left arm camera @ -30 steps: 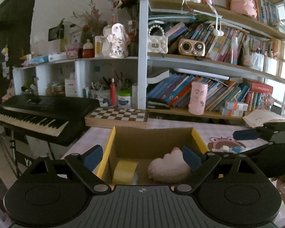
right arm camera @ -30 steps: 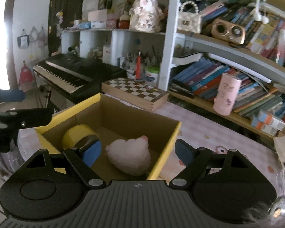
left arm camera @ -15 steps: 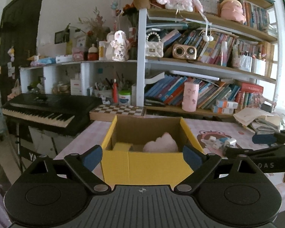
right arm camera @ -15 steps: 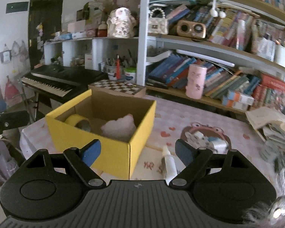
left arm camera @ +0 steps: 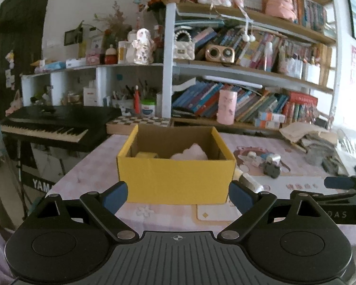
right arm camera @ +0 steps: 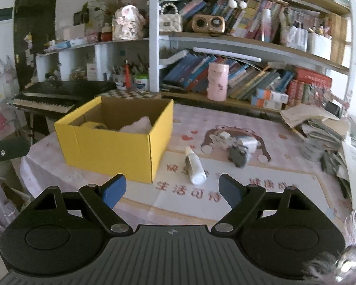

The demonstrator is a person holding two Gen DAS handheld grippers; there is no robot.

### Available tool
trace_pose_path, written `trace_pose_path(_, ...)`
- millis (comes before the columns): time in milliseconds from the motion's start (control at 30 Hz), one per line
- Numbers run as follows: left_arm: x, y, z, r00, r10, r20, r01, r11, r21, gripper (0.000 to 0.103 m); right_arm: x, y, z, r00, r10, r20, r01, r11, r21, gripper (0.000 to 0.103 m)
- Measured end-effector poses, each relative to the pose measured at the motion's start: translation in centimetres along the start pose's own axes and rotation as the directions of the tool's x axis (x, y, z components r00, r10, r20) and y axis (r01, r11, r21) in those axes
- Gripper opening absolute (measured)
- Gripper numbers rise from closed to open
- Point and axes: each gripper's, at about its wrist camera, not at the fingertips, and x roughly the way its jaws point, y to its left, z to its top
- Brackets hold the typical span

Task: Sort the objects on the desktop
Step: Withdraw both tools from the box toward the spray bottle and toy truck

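Both grippers backed off | yellow box (right arm camera: 111,147) open-topped, brown inside

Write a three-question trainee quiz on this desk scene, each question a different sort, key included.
1. True or false: the right gripper holds the bottle.
2. Multiple choice: the plush lies (A) in the yellow box, (B) on the keyboard, (C) on a shelf.
3. Fill in: the bottle lies on its ____.

Key: 1 false, both it and the left gripper are open and empty; 2 A; 3 side.
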Motion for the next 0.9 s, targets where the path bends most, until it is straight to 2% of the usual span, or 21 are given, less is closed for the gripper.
trace_pose_path(133,0.2,-0.7,-0.9,1.0,-0.012,-0.024,0.012,1.0,0.009,0.094,-0.5,-0.3,-1.4,0.999,-0.032,-0.026,0.032,0.999,0.006,0.084)
trace_pose_path(533,1.1,-3.9,-3.0,0.989,-0.112,-0.097,0.116,0.993,0.03,0.094,-1.6,-2.2,-4.7,0.989,-0.113,-0.094,0.118,0.992,0.049,0.084)
trace_pose_path(733,1.9,-5.6,-3.7,0.977,-0.157,-0.144,0.166,0.985,0.052,0.094,-1.8,-2.8,-5.5,0.984,-0.135,-0.115,0.141,0.989,0.049,0.084)
trace_pose_path(900,2.9,-7.4,-3.9,0.96,-0.211,-0.184,0.228,0.97,0.078,0.094,-1.8,-4.1,-6.0,0.977,-0.151,-0.148,0.165,0.983,0.083,0.084)
